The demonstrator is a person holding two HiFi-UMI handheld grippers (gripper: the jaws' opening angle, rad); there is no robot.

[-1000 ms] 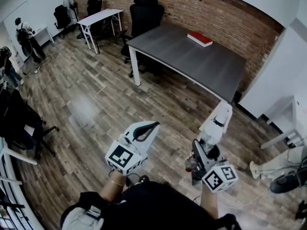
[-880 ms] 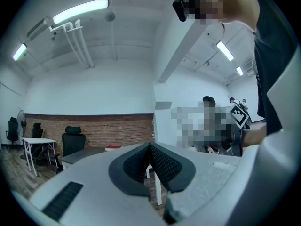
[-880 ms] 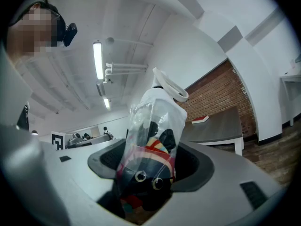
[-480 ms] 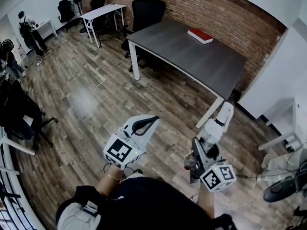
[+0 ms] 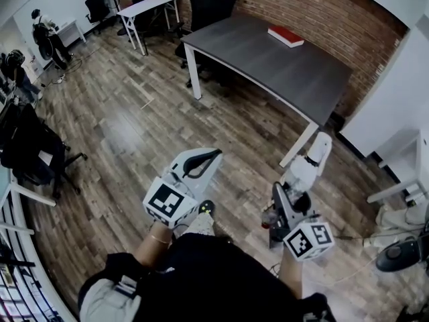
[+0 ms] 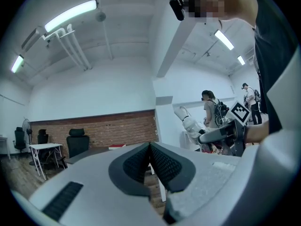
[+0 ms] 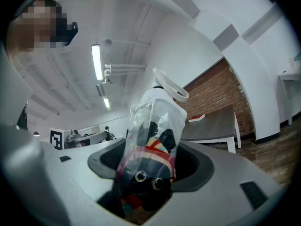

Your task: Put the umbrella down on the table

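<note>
— So, nearest first: what has the right gripper (image 7: pixel 150 161) got?
— Its jaws are clamped low on the folded dark umbrella in a clear plastic sleeve (image 7: pixel 151 135), whose white looped end points away. The left gripper (image 6: pixel 149 149) is pressed closed on nothing.
— How will it handle?
— Light and soft, I'd guess, and the sleeve looks slippery. A hold on the thick middle seems safest.
— And the dark grey table with white legs (image 5: pixel 268 62)?
— Well ahead, with a red book (image 5: pixel 286 36) at its far end and a brick wall (image 5: pixel 315 9) behind.
</note>
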